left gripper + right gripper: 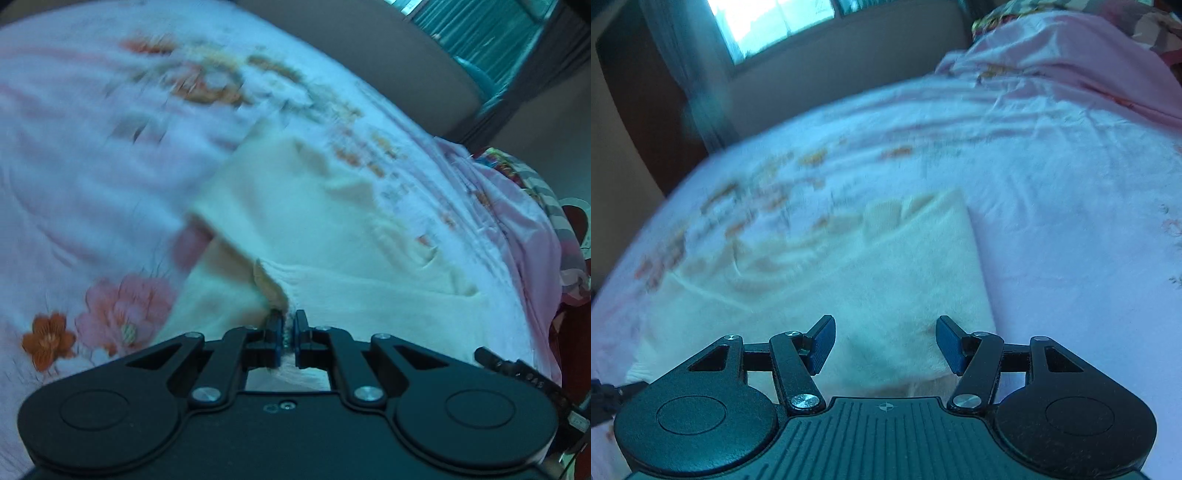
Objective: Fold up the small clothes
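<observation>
The left gripper [290, 334] is clenched on a pinched fold of the cream garment [314, 229], its blue-padded fingers [277, 328] pressed together with cloth between them. The garment lies on a bed covered by a pale pink sheet [92, 177] printed with orange and pink flowers; a raised flap of it stands ahead of the fingers. Much of the sheet is motion-blurred. To the right, the right gripper [884, 341] hangs released over the near edge of the garment [886, 280], fingers [822, 343] well apart and holding nothing. A window [768, 22] shows beyond the bed.
</observation>
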The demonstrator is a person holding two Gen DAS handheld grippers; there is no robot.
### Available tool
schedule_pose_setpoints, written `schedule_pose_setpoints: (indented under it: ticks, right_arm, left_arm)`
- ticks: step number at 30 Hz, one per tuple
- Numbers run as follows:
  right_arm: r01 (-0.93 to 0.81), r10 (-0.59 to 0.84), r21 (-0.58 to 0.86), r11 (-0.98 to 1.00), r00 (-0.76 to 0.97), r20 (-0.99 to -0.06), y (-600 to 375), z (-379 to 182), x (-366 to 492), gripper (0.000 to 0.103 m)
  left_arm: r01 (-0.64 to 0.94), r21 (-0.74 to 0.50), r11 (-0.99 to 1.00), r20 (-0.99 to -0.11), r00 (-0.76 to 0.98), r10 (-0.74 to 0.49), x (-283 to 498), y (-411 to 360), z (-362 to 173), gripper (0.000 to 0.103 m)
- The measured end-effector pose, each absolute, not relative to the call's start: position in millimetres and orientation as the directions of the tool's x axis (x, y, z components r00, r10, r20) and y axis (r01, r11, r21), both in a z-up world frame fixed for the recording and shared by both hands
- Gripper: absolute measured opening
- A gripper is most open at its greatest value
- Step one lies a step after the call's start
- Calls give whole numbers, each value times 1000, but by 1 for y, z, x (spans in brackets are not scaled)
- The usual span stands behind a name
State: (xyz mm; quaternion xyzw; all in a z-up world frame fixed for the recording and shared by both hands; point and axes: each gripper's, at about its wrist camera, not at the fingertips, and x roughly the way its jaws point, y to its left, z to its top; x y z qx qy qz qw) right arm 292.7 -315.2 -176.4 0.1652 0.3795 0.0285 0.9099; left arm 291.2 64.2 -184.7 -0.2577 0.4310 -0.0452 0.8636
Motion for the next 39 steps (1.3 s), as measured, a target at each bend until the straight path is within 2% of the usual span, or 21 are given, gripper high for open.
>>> schedule_pose_setpoints:
  ticks: [3,5,7,9,11,13,15,17,20,23,26,27,29,33,35,39]
  right_arm:
    - [51,186,308,950,699,-690,-314,-176,295,60]
    - [38,175,296,954,732,-658,-314,-163,295,60]
    - [29,169,292,956,757,-631,-313,-156,296,60]
    - [31,182,297,954,728,-661,-308,-164,302,60]
    - [18,175,250,968,665,-726,-299,-182,308,60]
    - [15,165,239,971,678,-716,-296,-180,303,60]
    - [5,200,287,958,704,-681,-297,-170,296,60]
    - [-14,199,278,961,733,-651,-291,-160,287,60]
    - [-42,178,200,979,657,-732,-273,-176,296,60]
    - [-26,195,242,970,680,-707,-275,-172,291,60]
    - [-38,182,229,973,732,-656,-271,-158,281,60]
    - [-31,160,201,979,731,-664,-269,-160,281,60]
    - [-25,155,182,983,646,-747,-268,-179,291,60]
    - [-41,180,211,977,693,-698,-278,-169,280,60]
    - [-19,161,217,976,734,-660,-284,-161,282,60]
    - [12,147,232,973,743,-653,-295,-155,313,60]
  left_arm:
    - [-130,-493,860,-698,649,-302,296,69,-173,4]
    - [-113,-488,865,-683,666,-299,299,70,-164,5]
    - [-104,-455,884,-712,638,-292,301,66,-169,6]
    - [-97,-419,903,-751,595,-285,297,58,-185,8]
    - [-106,-420,901,-749,601,-278,293,61,-185,11]
    - [-126,-435,891,-745,606,-278,289,66,-177,16]
    - [-116,-421,900,-720,646,-253,281,70,-162,20]
    - [-116,-412,904,-711,661,-240,277,72,-156,21]
    - [-97,-418,903,-712,652,-260,279,64,-157,21]
    - [-64,-409,911,-708,652,-272,285,52,-156,21]
    - [-46,-352,935,-744,620,-250,299,42,-167,21]
    - [-56,-335,941,-759,608,-234,302,41,-174,20]
    - [-45,-328,944,-768,594,-238,305,43,-183,20]
    - [-17,-330,944,-739,627,-247,302,46,-160,20]
    - [5,-316,949,-725,644,-244,313,44,-152,25]
    - [-1,-296,955,-730,645,-225,353,42,-156,25]
